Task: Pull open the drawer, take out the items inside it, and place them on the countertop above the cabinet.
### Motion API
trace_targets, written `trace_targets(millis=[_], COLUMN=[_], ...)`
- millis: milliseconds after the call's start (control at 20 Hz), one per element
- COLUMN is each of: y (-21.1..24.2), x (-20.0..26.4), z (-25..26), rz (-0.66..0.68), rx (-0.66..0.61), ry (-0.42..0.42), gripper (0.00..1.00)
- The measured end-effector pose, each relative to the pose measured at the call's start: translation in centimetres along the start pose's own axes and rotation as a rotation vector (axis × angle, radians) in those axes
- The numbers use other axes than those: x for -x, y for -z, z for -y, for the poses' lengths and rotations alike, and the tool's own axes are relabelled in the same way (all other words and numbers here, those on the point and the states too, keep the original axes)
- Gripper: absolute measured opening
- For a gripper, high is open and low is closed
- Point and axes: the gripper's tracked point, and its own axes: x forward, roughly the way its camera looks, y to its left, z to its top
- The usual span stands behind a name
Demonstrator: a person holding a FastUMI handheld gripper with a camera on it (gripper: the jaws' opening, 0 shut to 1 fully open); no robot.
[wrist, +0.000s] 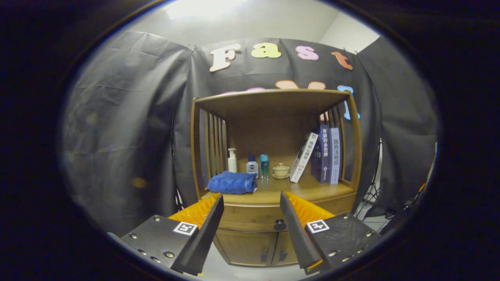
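A wooden cabinet stands ahead against the booth wall. Its drawer sits shut under the countertop, with a dark round knob at its front. My gripper is open and some way in front of the drawer, holding nothing. The knob shows just inside my right finger; the left finger is well apart from it. What lies inside the drawer is hidden.
On the countertop lie a folded blue towel, a white pump bottle, a small jar, a blue bottle, a lidded cup and several books. Two lower doors sit under the drawer.
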Motion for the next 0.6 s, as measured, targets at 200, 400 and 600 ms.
trace_targets(millis=[200,400,600], y=[2.9,6.7,11.0], x=[-2.5,-5.2,-7.6], z=[-0.2,0.7,4.3], rz=[-0.042,-0.115,-0.195], rx=[-0.004,-0.019,-0.024], ry=[0.001,0.026,0.124], gripper=[0.87,0.87,0.87])
